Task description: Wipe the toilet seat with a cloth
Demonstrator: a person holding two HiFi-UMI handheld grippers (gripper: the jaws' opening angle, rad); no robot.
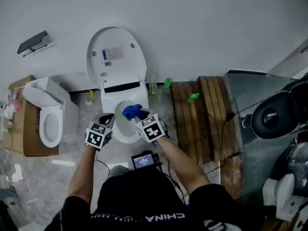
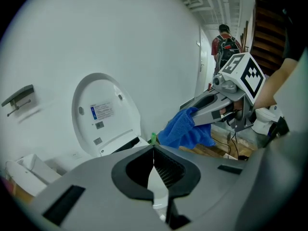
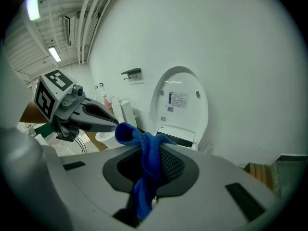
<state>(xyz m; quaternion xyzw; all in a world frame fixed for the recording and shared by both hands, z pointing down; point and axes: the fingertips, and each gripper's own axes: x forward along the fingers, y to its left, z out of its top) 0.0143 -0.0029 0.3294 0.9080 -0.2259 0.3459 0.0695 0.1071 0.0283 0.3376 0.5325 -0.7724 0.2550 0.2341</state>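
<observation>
The soft blue terry cloth [image 3: 146,150] is hanging bunched and twisted from the right gripper [image 3: 150,163], whose jaws are pinching it mid-length. One looped end is poking out past the tips and the rest is trailing down between the pads. In the head view the cloth [image 1: 132,112] is sitting above the bowl opening, just off the glossy white toilet seat [image 1: 126,139].

It is looking light, limp and nappy, so it should be dragging well on the smooth, hard, curved seat. Gathered like this, little of it would be meeting the surface. A hold nearer one edge would probably be letting more fabric spread flat.

The left gripper [image 2: 154,163] is showing its ribbed pads pressed together with nothing between them, hovering beside the bowl's left side. The oval white lid [image 1: 115,54] is standing upright against the pale wall.
</observation>
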